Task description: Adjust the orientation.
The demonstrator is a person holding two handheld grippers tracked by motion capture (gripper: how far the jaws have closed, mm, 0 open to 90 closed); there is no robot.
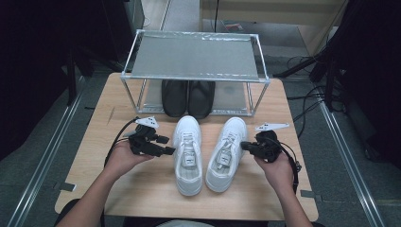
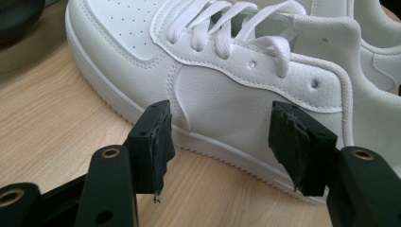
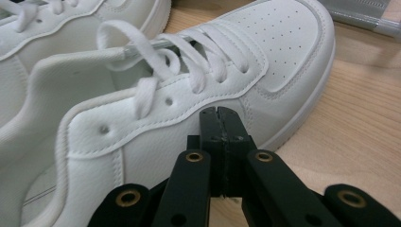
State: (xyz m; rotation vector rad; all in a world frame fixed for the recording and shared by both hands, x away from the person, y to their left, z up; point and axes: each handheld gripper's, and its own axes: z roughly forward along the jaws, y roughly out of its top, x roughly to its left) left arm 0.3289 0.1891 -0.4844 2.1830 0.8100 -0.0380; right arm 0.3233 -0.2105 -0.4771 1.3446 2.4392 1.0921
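We see our left gripper (image 1: 169, 151) spread wide just beside the left white shoe (image 1: 187, 153) mid-table. Our right gripper (image 1: 243, 145), jaws pressed together on nothing, meets the right white shoe (image 1: 227, 153); bare table (image 1: 142, 189) lies toward the near edge

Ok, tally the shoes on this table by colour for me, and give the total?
White lace-up leather sneakers: 2, the left one and the right one, side by side on the wooden table.
Black shoes: 2, one beside the other, under the metal-framed shelf rack.
Total: 4 shoes.
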